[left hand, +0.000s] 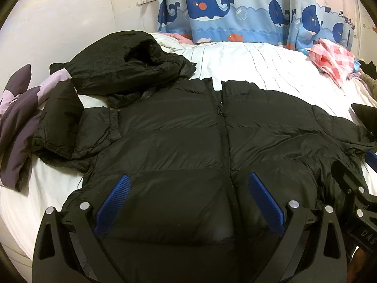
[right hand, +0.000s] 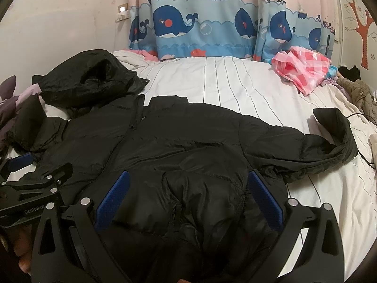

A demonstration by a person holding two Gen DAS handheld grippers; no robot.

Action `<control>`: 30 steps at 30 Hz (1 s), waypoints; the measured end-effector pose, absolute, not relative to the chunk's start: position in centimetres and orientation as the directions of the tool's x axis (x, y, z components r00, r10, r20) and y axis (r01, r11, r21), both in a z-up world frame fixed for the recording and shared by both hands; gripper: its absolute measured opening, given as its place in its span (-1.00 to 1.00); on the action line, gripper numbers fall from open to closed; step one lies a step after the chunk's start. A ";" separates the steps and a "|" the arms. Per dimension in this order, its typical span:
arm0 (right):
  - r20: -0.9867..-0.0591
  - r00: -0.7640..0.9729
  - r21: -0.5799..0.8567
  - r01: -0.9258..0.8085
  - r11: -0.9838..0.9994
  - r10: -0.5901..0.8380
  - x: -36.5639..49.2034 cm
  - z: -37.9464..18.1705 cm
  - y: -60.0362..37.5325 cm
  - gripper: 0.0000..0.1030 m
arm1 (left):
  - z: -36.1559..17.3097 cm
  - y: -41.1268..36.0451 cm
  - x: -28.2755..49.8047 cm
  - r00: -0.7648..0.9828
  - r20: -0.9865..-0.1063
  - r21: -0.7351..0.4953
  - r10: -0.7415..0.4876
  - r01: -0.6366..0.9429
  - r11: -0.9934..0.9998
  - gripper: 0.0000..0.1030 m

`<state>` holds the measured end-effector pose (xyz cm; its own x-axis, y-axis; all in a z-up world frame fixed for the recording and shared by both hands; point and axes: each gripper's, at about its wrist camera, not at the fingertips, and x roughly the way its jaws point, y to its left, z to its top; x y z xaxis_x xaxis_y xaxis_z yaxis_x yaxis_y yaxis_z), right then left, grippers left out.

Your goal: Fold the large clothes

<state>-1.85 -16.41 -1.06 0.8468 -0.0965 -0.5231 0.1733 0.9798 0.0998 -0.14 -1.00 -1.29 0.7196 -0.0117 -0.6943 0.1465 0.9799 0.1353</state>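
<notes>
One black quilted puffer jacket (left hand: 179,141), zipped, front up, spread flat on a white striped bed (left hand: 247,63). Right wrist view alone shows its outstretched sleeve (right hand: 329,146); left wrist view shows the other sleeve (left hand: 59,118) bunched beside a purple pillow (left hand: 16,122). Left gripper (left hand: 188,202) and right gripper (right hand: 188,202): jaws spread wide, released, blue ribbed pads over the puffy hem, grasping nothing.
</notes>
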 end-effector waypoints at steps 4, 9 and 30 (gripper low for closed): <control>-0.523 0.847 0.099 0.173 0.980 -0.096 -1.8 -1.0 -16.4 0.87 | -1.3 -0.9 0.0 0.704 -0.710 0.140 -0.004 0.148 0.979 0.87; -0.524 0.846 0.099 0.174 0.980 -0.097 -1.9 -1.0 -16.4 0.87 | -1.4 -0.9 0.0 0.695 -0.719 0.146 0.001 0.150 0.978 0.87; -0.604 0.569 -0.205 0.566 0.798 -0.558 2.2 2.3 -41.7 0.87 | -1.4 -0.4 1.1 0.627 -0.779 0.109 -0.005 0.143 0.984 0.87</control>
